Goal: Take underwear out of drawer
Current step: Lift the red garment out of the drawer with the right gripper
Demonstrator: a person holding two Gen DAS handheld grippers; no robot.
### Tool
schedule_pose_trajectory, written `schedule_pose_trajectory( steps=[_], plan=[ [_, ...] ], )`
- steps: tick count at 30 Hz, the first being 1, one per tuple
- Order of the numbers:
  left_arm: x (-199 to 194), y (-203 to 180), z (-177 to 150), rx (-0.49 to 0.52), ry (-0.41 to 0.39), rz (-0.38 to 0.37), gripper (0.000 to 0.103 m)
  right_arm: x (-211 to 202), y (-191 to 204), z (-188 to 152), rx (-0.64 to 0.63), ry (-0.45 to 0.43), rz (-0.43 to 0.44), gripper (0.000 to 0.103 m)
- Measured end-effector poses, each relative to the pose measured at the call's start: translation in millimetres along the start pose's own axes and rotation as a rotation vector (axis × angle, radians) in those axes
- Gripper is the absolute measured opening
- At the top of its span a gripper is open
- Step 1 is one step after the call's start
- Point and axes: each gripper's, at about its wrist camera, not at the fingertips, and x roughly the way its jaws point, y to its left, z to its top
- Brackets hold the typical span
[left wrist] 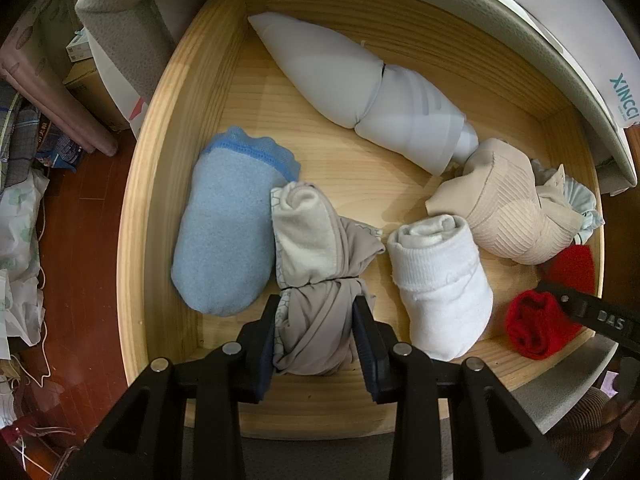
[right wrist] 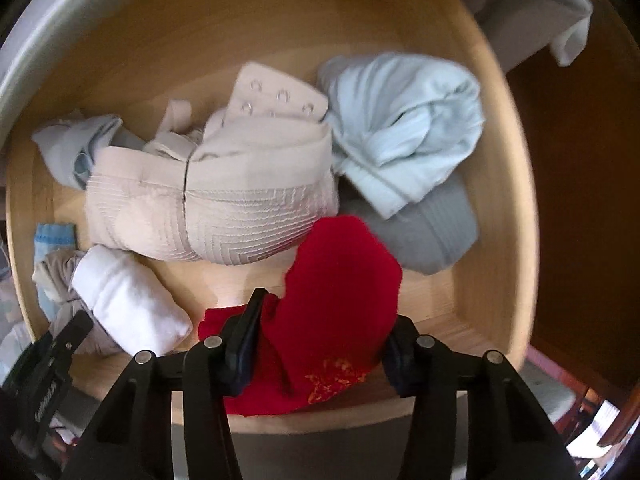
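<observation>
The wooden drawer (left wrist: 160,200) lies open below me with several rolled garments in it. At its front edge my left gripper (left wrist: 316,304) points straight down and is shut on a grey rolled piece of underwear (left wrist: 316,340), its pads pressing both sides. Farther right, my right gripper (right wrist: 328,312) is shut on a red garment (right wrist: 344,264) with gold embroidery, held a little above the drawer floor (right wrist: 240,276). From the left wrist view that red garment (left wrist: 536,328) shows at the front right corner under a black finger (left wrist: 580,308).
A blue fuzzy roll (left wrist: 224,236), a white roll (left wrist: 440,292), a beige bra (left wrist: 508,216) and a long pale grey roll (left wrist: 360,92) share the drawer. Light blue (right wrist: 404,124) and grey (right wrist: 432,236) pieces lie at the right. A white padded edge (left wrist: 520,0) overhangs the back; clutter covers the floor (left wrist: 24,200) at left.
</observation>
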Motion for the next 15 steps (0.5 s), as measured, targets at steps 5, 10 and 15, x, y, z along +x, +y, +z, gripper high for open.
schedule_pose_trajectory(
  steps=[5, 10, 15],
  plan=[
    [0, 0, 0, 0.0, 0.0, 0.001, 0.035, -34, 0, -15, -0.107, -0.112, -0.051, 0.047],
    [-1, 0, 0, -0.004, -0.003, -0.004, 0.035, -58, -8, -35, -0.202, -0.247, -0.151, 0.047],
    [-3, -3, -2, 0.007, -0.008, 0.009, 0.035, -62, -23, -52, -0.213, -0.259, -0.115, 0.047]
  ],
)
